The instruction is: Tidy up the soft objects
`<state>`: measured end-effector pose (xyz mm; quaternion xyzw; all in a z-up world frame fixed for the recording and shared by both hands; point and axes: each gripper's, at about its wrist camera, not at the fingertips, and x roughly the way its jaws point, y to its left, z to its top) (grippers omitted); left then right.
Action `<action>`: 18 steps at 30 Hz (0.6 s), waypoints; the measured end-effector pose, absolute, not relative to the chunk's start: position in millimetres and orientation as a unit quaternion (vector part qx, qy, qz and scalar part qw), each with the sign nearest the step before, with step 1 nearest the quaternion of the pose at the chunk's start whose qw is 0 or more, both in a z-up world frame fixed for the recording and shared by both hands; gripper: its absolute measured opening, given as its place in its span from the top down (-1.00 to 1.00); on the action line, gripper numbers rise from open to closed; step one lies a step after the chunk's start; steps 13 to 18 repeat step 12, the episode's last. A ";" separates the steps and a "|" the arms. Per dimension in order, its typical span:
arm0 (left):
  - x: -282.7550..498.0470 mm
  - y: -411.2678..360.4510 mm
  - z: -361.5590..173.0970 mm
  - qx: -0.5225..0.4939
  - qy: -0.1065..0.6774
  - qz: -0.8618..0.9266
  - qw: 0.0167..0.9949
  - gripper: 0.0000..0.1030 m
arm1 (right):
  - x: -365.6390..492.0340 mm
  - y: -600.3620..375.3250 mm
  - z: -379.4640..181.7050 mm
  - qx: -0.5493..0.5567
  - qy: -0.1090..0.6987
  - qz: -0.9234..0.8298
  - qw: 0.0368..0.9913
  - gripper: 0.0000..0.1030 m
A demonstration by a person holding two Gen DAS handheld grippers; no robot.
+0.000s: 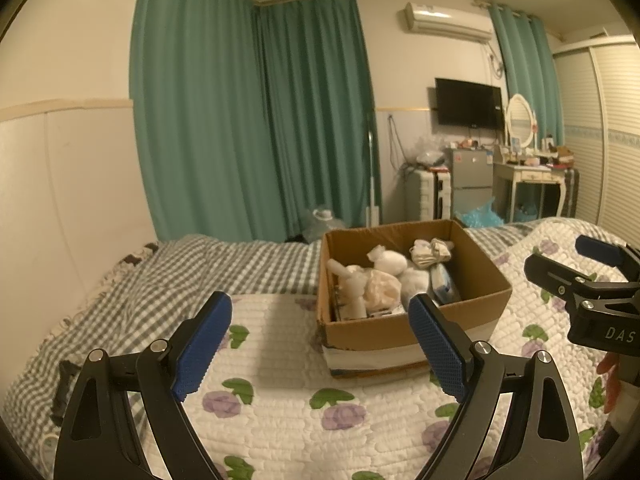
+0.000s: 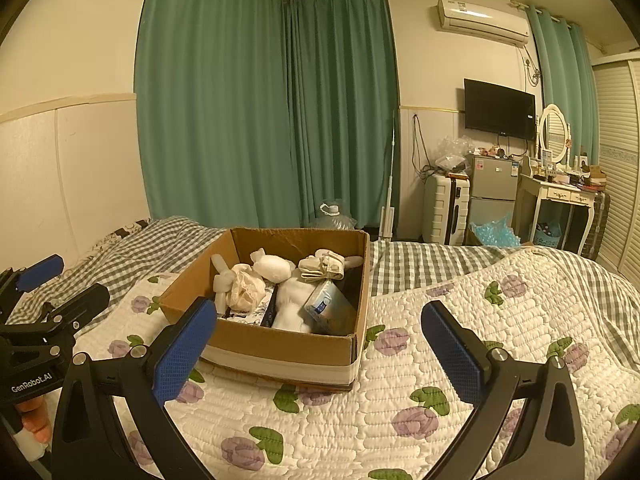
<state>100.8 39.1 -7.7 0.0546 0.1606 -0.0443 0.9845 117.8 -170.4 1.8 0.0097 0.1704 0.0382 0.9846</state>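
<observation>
An open cardboard box [image 1: 404, 332] [image 2: 280, 344] stands on the flowered quilt [image 1: 304, 420] [image 2: 400, 420] of a bed. Inside lie soft things: a white plush toy [image 2: 276, 268] [image 1: 390, 264], a peach cloth bundle [image 2: 246, 290] [image 1: 382, 288], a beige rolled bundle [image 2: 324, 266] [image 1: 430, 254] and a blue-white tissue pack [image 2: 326, 300]. My left gripper [image 1: 320, 344] is open and empty, just in front of the box. My right gripper [image 2: 320, 354] is open and empty, near the box's front edge. Each gripper shows in the other's view, the right [image 1: 560, 264] and the left [image 2: 60, 284].
A grey checked blanket [image 1: 180, 272] [image 2: 420, 264] covers the bed behind the box. Green curtains [image 2: 260, 100], a white suitcase [image 2: 446, 208], a small fridge [image 2: 492, 188] and a dressing table [image 2: 560, 196] stand beyond the bed. A wall runs along the left.
</observation>
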 end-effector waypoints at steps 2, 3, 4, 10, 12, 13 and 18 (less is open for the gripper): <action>100.5 39.0 -7.5 0.054 0.160 -0.045 0.985 -0.77 | 118.0 -170.4 1.4 0.009 0.172 0.038 0.984 -1.00; 100.5 39.0 -7.9 0.053 0.160 -0.047 0.985 -0.77 | 117.8 -170.2 1.8 0.010 0.172 0.038 0.984 -1.00; 100.4 39.0 -8.4 0.053 0.160 -0.048 0.984 -0.77 | 117.9 -170.5 1.1 0.010 0.172 0.038 0.984 -1.00; 98.9 39.0 -10.1 0.049 0.157 -0.045 0.985 -0.77 | 117.8 -172.8 -0.5 0.011 0.174 0.040 0.984 -1.00; 99.7 38.9 -10.2 0.050 0.158 -0.044 0.985 -0.77 | 117.9 -172.9 -0.5 0.011 0.175 0.040 0.984 -1.00; 99.7 38.9 -10.2 0.050 0.158 -0.044 0.985 -0.77 | 117.9 -172.9 -0.5 0.011 0.175 0.040 0.984 -1.00; 99.7 38.9 -10.2 0.050 0.158 -0.044 0.985 -0.77 | 117.9 -172.9 -0.5 0.011 0.175 0.040 0.984 -1.00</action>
